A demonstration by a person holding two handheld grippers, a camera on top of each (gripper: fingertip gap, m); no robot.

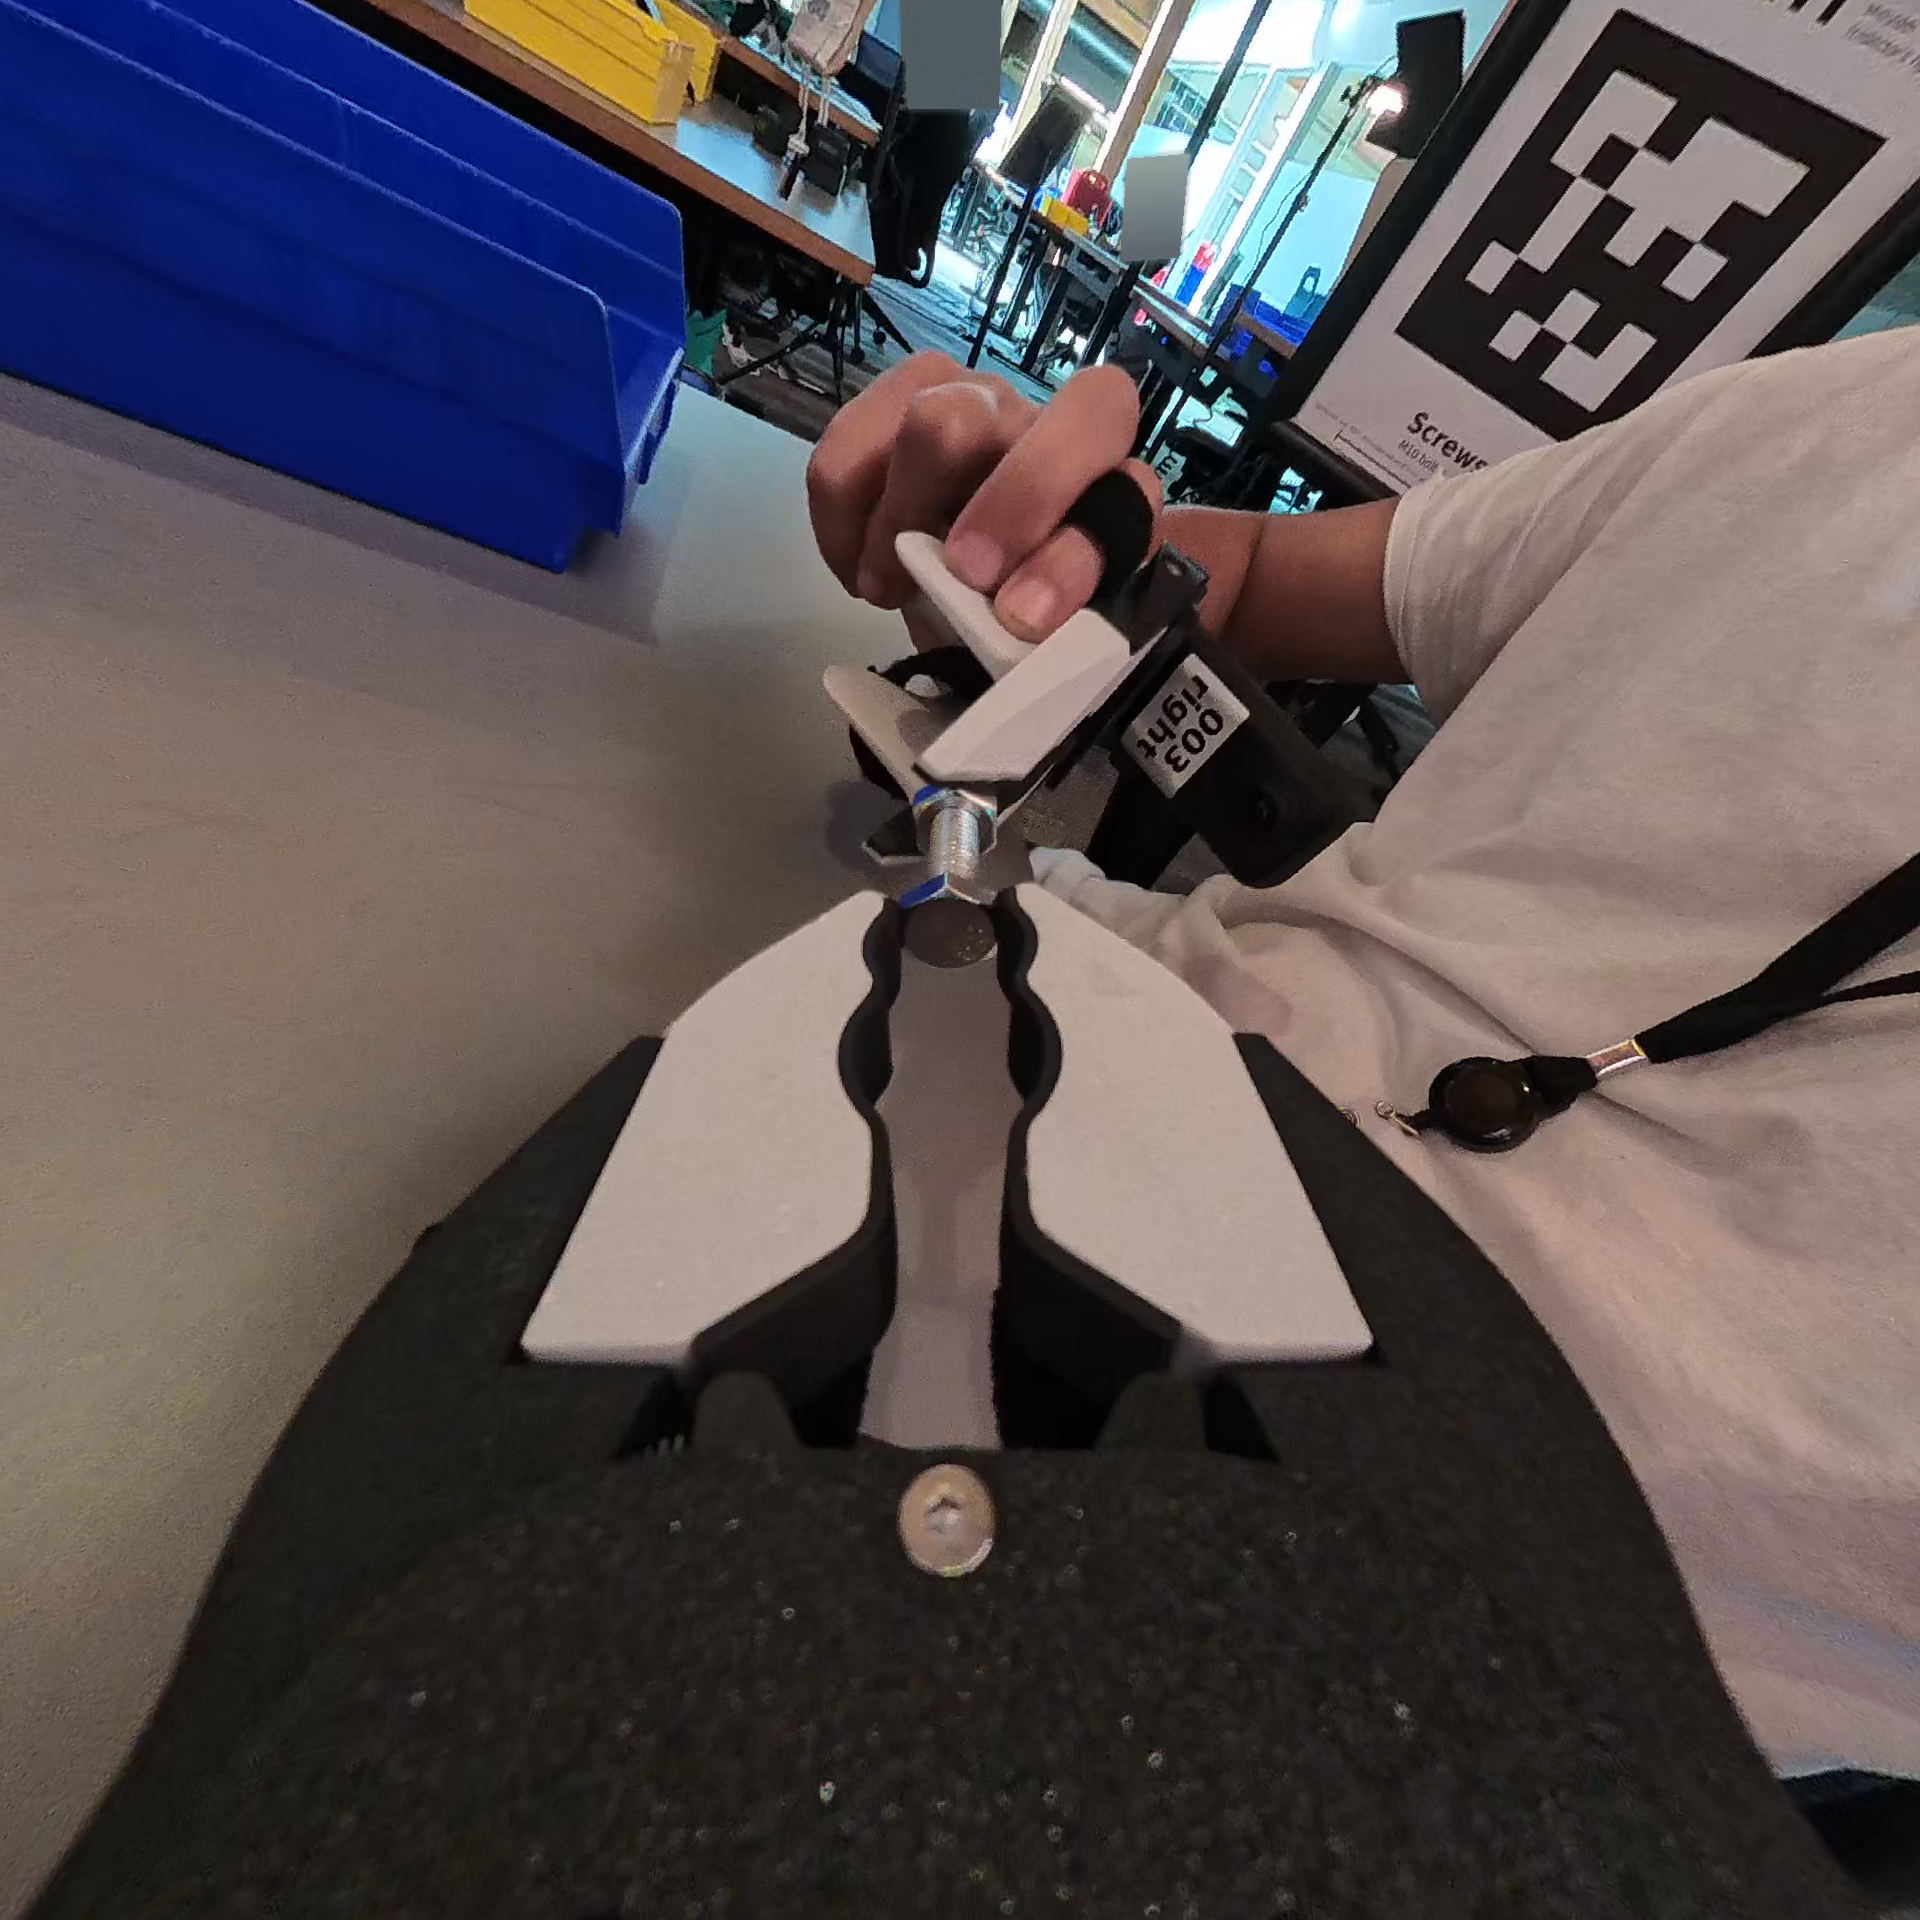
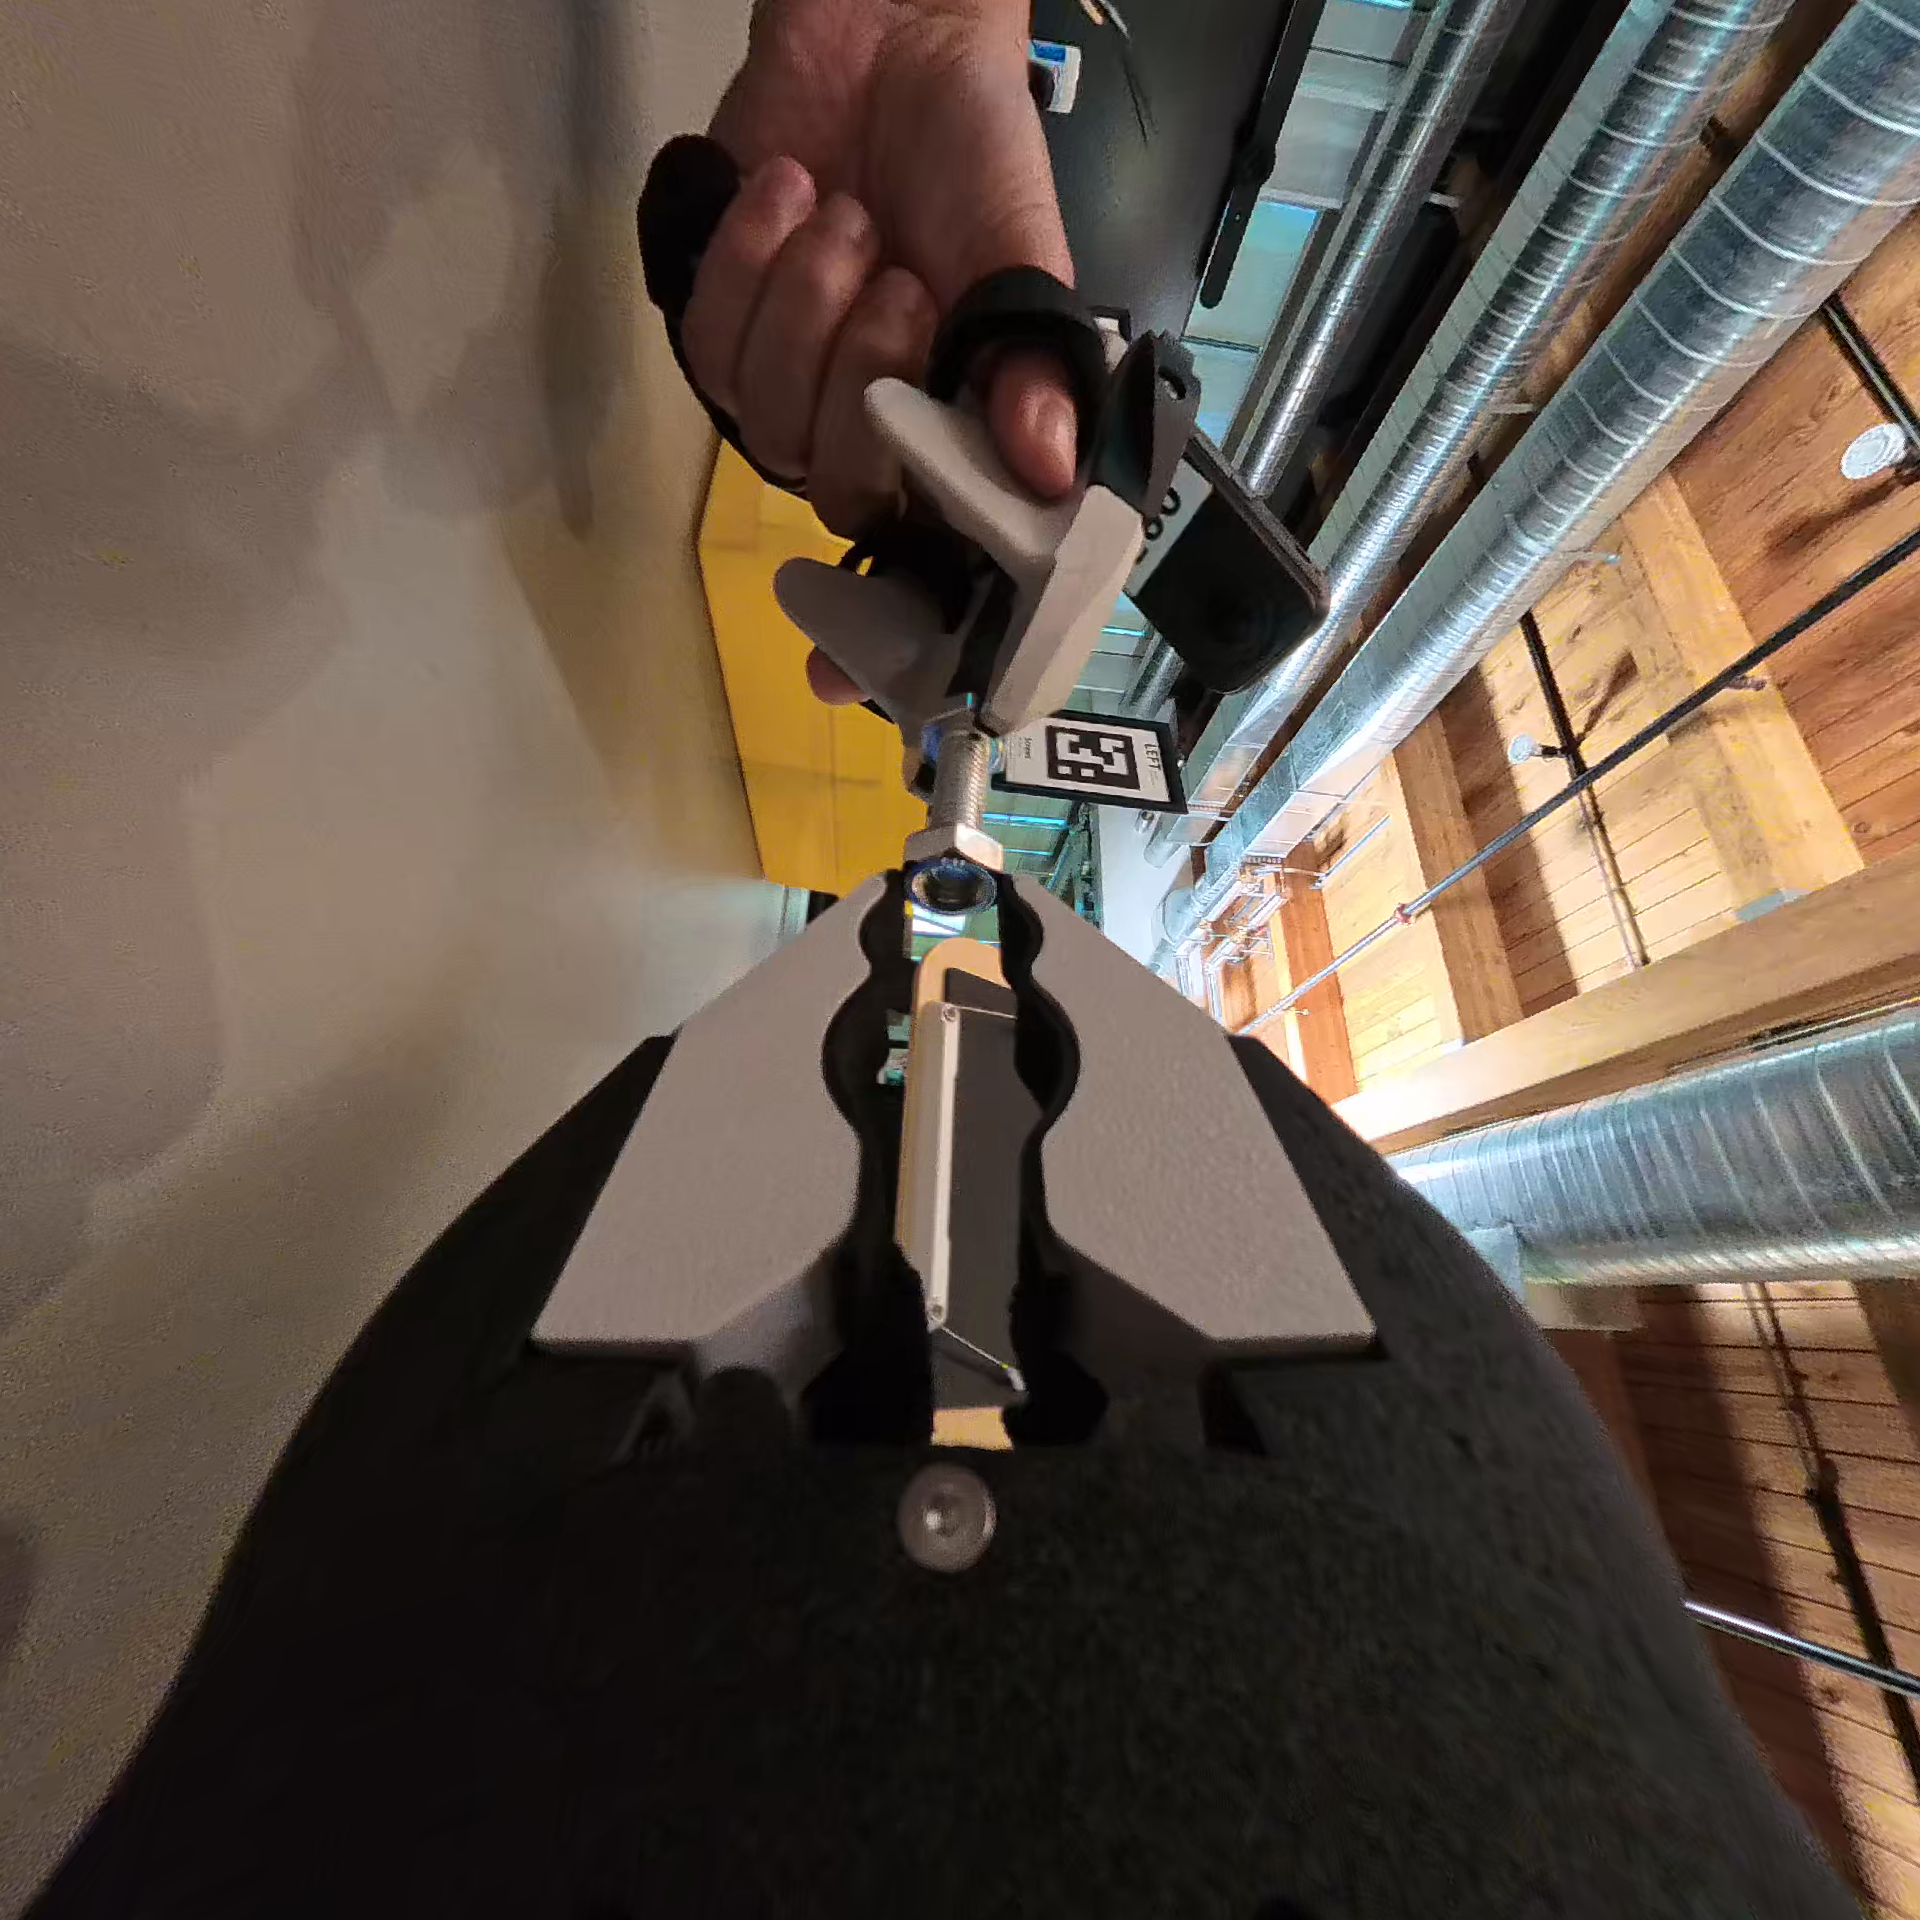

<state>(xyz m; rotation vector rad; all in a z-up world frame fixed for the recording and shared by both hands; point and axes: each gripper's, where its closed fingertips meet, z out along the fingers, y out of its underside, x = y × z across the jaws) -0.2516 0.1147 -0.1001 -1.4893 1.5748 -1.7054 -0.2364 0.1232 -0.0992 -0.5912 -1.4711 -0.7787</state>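
Left claw (image 1: 948, 925) clenched on bolt head (image 1: 948, 940), right claw (image 2: 948, 883) on its nut (image 2: 951, 844), blue bins' (image 1: 343, 281) contents seemingly hidden

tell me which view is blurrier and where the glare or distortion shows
Right wrist view: softer, the pale surface at left smeared, ceiling ducts bent by the wide lens, warm light on the wood. Left wrist view: sharper on the bolt gripped at both ends, blue bins bowed at the edge, bright glare from the far windows, a lamp flaring.
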